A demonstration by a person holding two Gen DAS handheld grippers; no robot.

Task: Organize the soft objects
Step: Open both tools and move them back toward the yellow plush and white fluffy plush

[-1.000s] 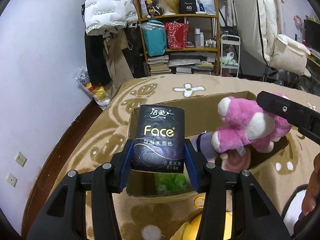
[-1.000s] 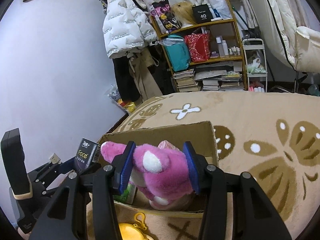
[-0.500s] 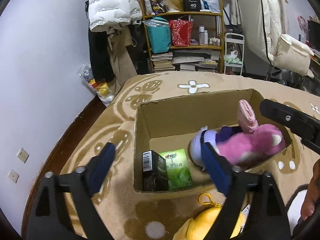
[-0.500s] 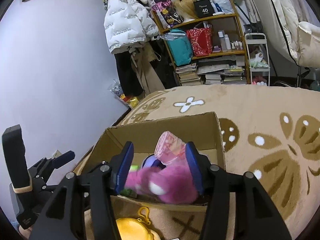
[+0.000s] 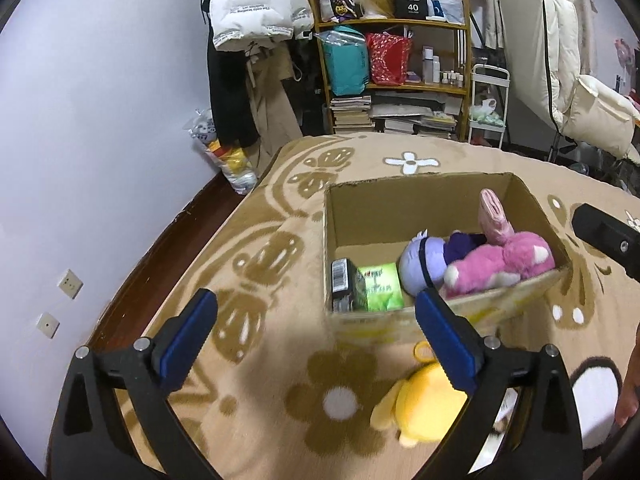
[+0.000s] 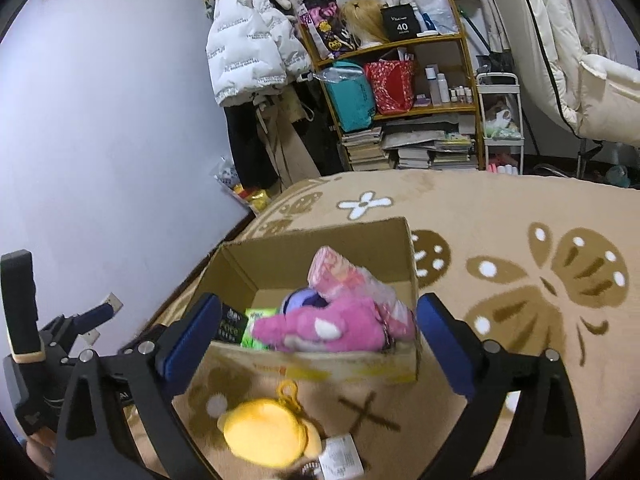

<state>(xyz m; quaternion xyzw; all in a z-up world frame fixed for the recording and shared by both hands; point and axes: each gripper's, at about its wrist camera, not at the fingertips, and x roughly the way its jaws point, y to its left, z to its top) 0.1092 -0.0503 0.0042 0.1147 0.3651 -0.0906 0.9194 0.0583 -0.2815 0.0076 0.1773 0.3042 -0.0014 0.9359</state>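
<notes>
Jaws on both tools are spreading at this moment with nothing between them: the left gripper (image 5: 316,330) hangs empty over the tan flower-patterned blanket (image 5: 264,264) in front of the open brown cardboard box (image 5: 420,194), and the right gripper (image 6: 318,330) hangs empty just short of the box's near wall. The step in hand looks like the release into the box, with each tool freed of its load. Inside the box, the black rectangular tissue pack (image 5: 344,284) stands at the near left corner, touching the flat green tissue packet (image 5: 382,286) beside it; the pink plush toy with white patches (image 5: 500,262) lies along the right side against the near wall, partly over a lilac and purple plush (image 5: 424,264), and a pale pink wrapped soft pack (image 5: 494,212) pokes up behind them. One soft thing is plainly outside the box: the round yellow plush with a yellow clip ring (image 6: 266,434) lies on the blanket just in front of the near wall, beside a white paper tag (image 6: 340,456). The next move, as I judge it, calls for one wide-open gripper to come down over that yellow plush, close on its body rather than the ring, then lift it clear of the wall and let go above the free floor at the back of the box
</notes>
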